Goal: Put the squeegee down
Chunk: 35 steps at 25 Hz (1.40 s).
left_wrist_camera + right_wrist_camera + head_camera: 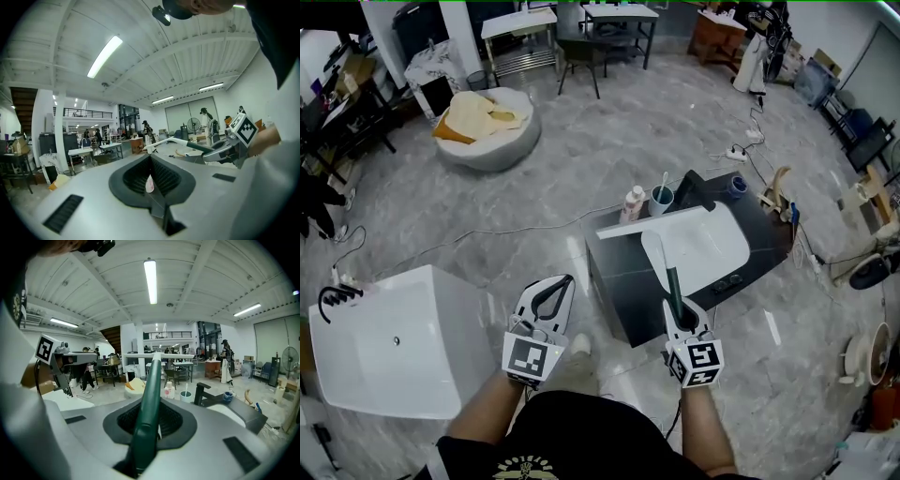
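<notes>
The squeegee has a dark green handle (673, 291) and a white blade (654, 223). My right gripper (680, 315) is shut on the handle, and the blade hangs over the white basin (712, 246) of a black vanity. In the right gripper view the handle (149, 394) runs up between the jaws to the white blade (157, 355). My left gripper (567, 280) is to the left of the vanity, over the floor, shut with nothing in it. In the left gripper view its pads (140, 176) meet, and the right gripper's marker cube (243, 130) shows at the right.
On the vanity stand a black faucet (698, 192), a cup with a toothbrush (661, 199), a white bottle (632, 203) and a blue cup (737, 185). A white bathtub (394, 347) stands at the lower left. A beanbag (487, 127) and cables (741, 150) lie on the floor beyond.
</notes>
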Available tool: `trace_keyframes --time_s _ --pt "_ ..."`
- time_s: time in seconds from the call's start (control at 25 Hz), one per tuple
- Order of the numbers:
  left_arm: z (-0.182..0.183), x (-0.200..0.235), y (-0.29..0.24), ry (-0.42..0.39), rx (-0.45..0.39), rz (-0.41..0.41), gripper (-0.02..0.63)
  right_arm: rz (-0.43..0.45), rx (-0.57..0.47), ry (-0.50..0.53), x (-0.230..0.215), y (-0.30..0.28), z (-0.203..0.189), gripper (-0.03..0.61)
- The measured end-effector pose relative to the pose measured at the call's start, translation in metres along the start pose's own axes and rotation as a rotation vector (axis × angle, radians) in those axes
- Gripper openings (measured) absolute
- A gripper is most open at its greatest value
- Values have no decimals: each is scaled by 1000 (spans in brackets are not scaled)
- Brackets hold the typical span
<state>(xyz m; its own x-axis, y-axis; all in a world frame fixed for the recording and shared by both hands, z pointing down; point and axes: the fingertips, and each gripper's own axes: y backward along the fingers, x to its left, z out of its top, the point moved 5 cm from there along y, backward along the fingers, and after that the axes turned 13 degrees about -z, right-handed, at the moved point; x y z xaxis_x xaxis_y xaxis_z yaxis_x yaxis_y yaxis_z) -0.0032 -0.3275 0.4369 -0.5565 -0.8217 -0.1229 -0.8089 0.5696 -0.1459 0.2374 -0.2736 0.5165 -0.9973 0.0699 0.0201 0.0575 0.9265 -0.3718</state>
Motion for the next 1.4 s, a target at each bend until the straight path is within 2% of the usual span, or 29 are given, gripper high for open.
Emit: trace_keyframes --time_s 0.52,1.4 --pt "-33 35 -7 32 69 8 21 -3 154 -12 9 -73 -74 75" --pt "-65 39 -15 72 125 -9 21 20 400 52 14 -128 -191 75"
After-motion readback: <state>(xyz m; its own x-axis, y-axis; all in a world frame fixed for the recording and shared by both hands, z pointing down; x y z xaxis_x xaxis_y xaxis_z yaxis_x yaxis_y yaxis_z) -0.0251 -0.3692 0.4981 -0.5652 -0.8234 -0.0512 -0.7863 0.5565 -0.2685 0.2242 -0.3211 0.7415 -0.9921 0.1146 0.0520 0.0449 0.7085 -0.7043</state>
